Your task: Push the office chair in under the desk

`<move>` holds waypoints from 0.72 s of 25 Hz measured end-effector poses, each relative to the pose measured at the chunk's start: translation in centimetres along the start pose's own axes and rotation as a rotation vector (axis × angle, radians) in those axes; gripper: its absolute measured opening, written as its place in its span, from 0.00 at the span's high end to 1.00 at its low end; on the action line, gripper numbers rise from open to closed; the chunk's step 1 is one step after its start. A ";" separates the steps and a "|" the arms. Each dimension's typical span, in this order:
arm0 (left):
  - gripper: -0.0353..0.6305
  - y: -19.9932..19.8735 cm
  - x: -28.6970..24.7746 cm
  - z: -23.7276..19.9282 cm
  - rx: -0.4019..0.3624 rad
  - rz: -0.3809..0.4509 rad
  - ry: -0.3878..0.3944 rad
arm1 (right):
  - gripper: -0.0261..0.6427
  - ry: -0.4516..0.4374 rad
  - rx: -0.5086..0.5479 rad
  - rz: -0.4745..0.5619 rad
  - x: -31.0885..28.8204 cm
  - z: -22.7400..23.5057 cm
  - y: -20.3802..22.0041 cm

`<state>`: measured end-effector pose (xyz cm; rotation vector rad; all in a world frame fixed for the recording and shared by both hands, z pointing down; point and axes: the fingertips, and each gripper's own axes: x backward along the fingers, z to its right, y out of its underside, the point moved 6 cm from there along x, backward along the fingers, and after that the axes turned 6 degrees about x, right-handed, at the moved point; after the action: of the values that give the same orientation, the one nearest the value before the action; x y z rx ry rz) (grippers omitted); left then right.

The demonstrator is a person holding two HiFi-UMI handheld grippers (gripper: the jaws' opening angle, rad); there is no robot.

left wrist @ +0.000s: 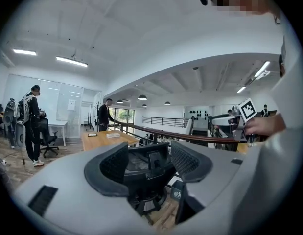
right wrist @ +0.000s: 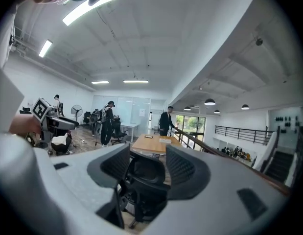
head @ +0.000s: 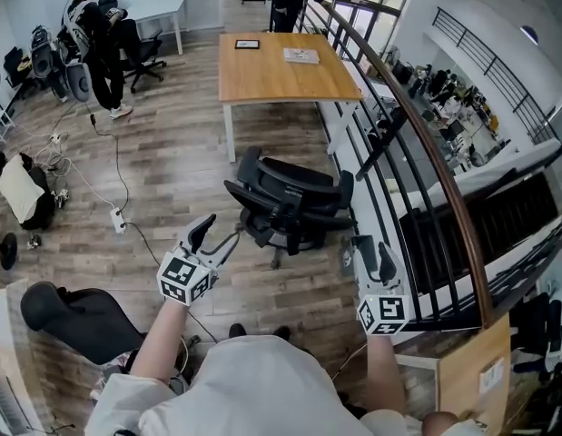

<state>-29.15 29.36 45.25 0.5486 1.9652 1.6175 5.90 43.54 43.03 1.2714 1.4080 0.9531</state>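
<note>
The step in hand looks like the approach: the office chair [head: 290,209] stands on the wooden floor, well apart from the desk [head: 281,71], which lies beyond it with its near edge free; the chair is not yet touched. To do it well, I would set the left hand-held gripper [head: 217,241] on the left side of the backrest and the right hand-held gripper [head: 375,257] on the right side, at even height, so that the push runs straight and the castors do not swing the chair round; keep it clear of the power strip [head: 119,218] on the left and of the railing [head: 417,153] close on the right; aim for the gap between the desk's white legs.

The left hand-held gripper has its jaws spread wide, nothing between the pads, the chair only in sight beyond them; the right one is likewise spread and empty, pointed at the chair's back, short of contact.
</note>
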 end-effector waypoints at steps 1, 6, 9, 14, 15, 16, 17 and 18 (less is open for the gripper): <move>0.55 0.1 0.0 -0.1 -0.006 -0.005 0.004 | 0.64 -0.004 0.010 -0.008 -0.1 -0.2 0.2; 0.54 0.6 -0.1 -0.7 -0.026 -0.023 0.026 | 0.64 -0.004 0.014 -0.035 -0.5 -1.1 0.9; 0.53 0.8 0.0 -1.4 -0.037 -0.038 0.034 | 0.64 0.003 0.029 -0.050 -0.7 -1.9 0.8; 0.53 1.1 0.5 -2.5 -0.043 -0.051 0.055 | 0.64 0.009 0.057 -0.078 -1.2 -3.4 0.8; 0.53 1.2 0.5 -2.7 -0.048 -0.056 0.062 | 0.64 0.012 0.060 -0.082 -1.2 -3.6 0.9; 0.53 1.4 0.5 -2.9 -0.052 -0.062 0.069 | 0.64 0.016 0.064 -0.087 -1.3 -3.9 1.0; 0.53 1.6 0.6 -3.0 -0.058 -0.069 0.076 | 0.64 0.019 0.068 -0.093 -1.3 -4.2 1.1; 0.53 1.9 0.6 -3.2 -0.066 -0.076 0.082 | 0.64 0.022 0.075 -0.100 -1.4 -4.5 1.3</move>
<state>-31.70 27.64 47.45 0.3822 1.9591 1.6750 1.81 42.61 45.43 1.2365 1.5220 0.8557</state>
